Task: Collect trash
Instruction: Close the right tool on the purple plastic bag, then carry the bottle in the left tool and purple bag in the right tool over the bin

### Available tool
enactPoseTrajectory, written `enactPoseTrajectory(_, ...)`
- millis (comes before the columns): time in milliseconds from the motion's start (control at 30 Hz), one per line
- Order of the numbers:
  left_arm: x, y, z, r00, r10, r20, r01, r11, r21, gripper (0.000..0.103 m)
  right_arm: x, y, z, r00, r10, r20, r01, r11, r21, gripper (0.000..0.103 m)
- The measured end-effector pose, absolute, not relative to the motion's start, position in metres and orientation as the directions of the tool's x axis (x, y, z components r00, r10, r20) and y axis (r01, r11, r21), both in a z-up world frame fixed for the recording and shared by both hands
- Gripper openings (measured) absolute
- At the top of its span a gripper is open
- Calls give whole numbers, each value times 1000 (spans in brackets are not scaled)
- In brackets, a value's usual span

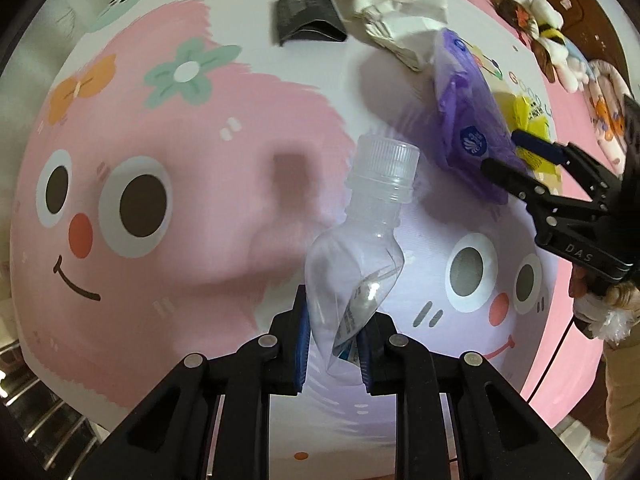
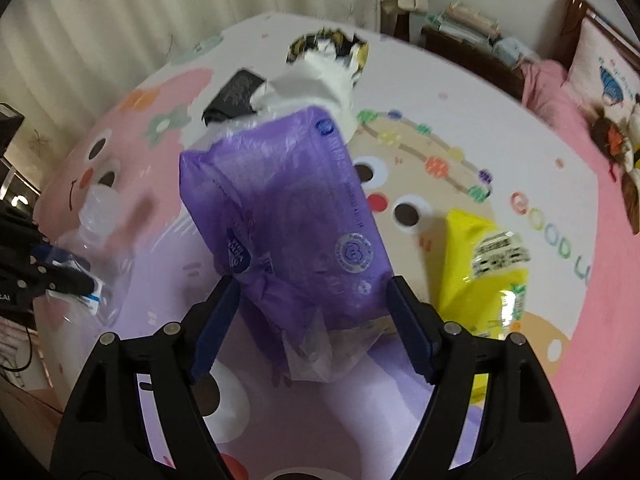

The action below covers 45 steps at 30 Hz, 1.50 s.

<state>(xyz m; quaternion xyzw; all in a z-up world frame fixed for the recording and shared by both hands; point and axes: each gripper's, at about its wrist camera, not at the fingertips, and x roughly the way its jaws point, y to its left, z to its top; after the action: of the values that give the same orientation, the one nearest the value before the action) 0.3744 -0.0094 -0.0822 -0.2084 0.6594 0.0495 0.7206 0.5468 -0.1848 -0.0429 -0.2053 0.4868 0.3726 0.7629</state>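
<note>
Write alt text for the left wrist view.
The left gripper pinches a crumpled clear plastic bottle above a cartoon-print bedspread. At right, the right gripper holds a purple wipes pack; crumpled white paper lies beyond.

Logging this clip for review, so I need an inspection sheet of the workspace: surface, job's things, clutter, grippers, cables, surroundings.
Surface: bed sheet with cartoon faces, pink and lilac.
Job's things: clear plastic bottle, capped, held above the sheet; purple wrapper pack; yellow packet, black pouch and crumpled white paper lying on the sheet.
Clutter: stuffed toys at the far edge.
Grippers: left gripper shut on the bottle's lower end; right gripper around the purple pack, pads apart, contact unclear.
Cables: a thin dark cable at the left edge.
Surroundings: curtain, stacked books, pink pillow.
</note>
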Motion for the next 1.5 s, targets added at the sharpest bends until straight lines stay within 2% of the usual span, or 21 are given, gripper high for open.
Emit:
enactPoseTrajectory(67, 373, -8, -81, 128, -202, -971, -353, 906, -235, 20, 547, -183, -47, 250, 364, -897, -758, 650, 52, 59)
enactPoseTrajectory(133, 371, -4, -79, 130, -201, -971, -357, 904, -235, 20, 545, -182, -49, 275, 351, -895, -750, 661, 29, 55)
enactPoseTrajectory(233, 375, 1, -82, 134, -196, -971, -360, 904, -232, 20, 541, -182, -50, 290, 342, -894, -722, 691, 30, 41)
enactPoseTrajectory(267, 375, 0, -83, 135, -195, -972, -361, 904, -231, 20, 538, -183, -50, 287, 353, -890, -711, 702, 49, 27)
enactPoseTrajectory(300, 374, -1, -82, 139, -193, -971, -363, 903, -231, 20, 536, -184, -50, 277, 361, -890, -701, 710, 70, 21)
enactPoseTrajectory(600, 350, -3, -51, 199, -141, -970, -303, 932, -198, 20, 467, -197, -25, 275, 458, -846, -587, 776, 229, 16)
enactPoseTrajectory(800, 316, 1, -33, 245, -115, -963, -213, 962, -169, 20, 396, -196, -4, 336, 478, -812, -507, 818, 272, 16)
enactPoseTrajectory(1267, 172, 67, -15, 354, -177, -918, 40, 984, -174, 19, 202, -161, 13, 532, 352, -770, -226, 935, 271, 15)
enactPoseTrajectory(1500, 105, 79, -30, 331, -225, -917, 130, 973, -192, 20, 116, -136, -4, 530, 279, -801, -136, 960, 244, 15)
